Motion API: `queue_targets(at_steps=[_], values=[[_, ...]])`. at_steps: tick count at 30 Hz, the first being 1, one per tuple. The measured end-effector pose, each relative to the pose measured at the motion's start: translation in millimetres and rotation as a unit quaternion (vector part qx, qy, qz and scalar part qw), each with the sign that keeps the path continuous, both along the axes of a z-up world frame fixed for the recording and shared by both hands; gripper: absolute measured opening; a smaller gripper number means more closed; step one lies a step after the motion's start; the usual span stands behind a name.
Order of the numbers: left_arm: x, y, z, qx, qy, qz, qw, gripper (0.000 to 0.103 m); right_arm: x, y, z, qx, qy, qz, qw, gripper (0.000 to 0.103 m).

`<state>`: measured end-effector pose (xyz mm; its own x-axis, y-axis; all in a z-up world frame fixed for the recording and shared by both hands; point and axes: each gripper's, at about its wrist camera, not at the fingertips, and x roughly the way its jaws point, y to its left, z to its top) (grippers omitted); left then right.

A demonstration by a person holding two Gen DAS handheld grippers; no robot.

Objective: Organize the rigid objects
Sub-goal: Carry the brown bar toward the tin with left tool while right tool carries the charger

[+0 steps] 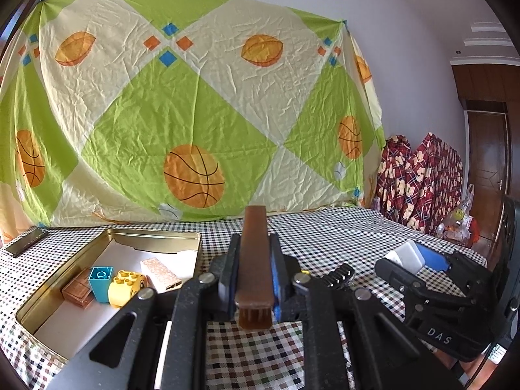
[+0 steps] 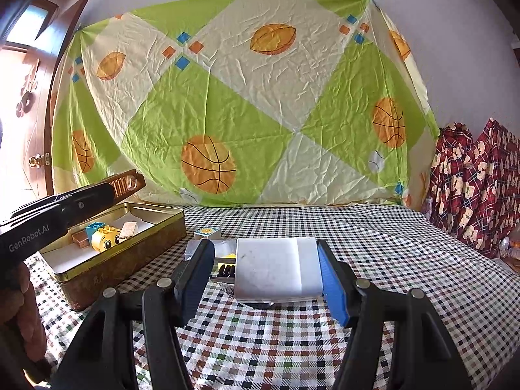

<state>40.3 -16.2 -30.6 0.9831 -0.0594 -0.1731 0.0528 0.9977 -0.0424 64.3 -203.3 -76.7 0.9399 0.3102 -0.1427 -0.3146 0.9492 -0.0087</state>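
My left gripper [image 1: 255, 243] is shut on a brown brush [image 1: 255, 260], which sticks forward past the fingertips with its bristles down. In the right wrist view that left gripper [image 2: 123, 188] holds the brush [image 2: 128, 183] over the open gold tin [image 2: 156, 209]. A blue block [image 1: 101, 279], a yellow block [image 1: 126, 287] and other small pieces lie in the tin [image 1: 156, 239]. A white box [image 2: 276, 266] lies between the jaws of my right gripper [image 2: 264, 247]. It lies against the blue right pad, and a gap shows on its left side.
A black ribbed piece [image 2: 226, 269], a silver piece [image 2: 195, 248] and a small cube with a sun face [image 2: 208, 233] lie on the checked cloth right of the tin. A phone [image 1: 26, 242] lies far left. A printed sheet hangs behind, with red plaid fabric [image 1: 419, 178] at right.
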Motion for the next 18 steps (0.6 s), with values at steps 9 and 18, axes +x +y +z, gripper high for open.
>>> queue_targets(at_steps=[9,18], values=[[-3.3,3.1,0.8,-0.006,-0.010,0.003,0.9999,0.014,-4.0,0.0,-0.3,-0.002,-0.010,-0.002,1.000,0.065],[-6.3,9.1,1.5,-0.018,-0.013,0.004,0.9997,0.014,-0.9,1.0,-0.2,0.001,0.002,-0.002,1.000,0.065]])
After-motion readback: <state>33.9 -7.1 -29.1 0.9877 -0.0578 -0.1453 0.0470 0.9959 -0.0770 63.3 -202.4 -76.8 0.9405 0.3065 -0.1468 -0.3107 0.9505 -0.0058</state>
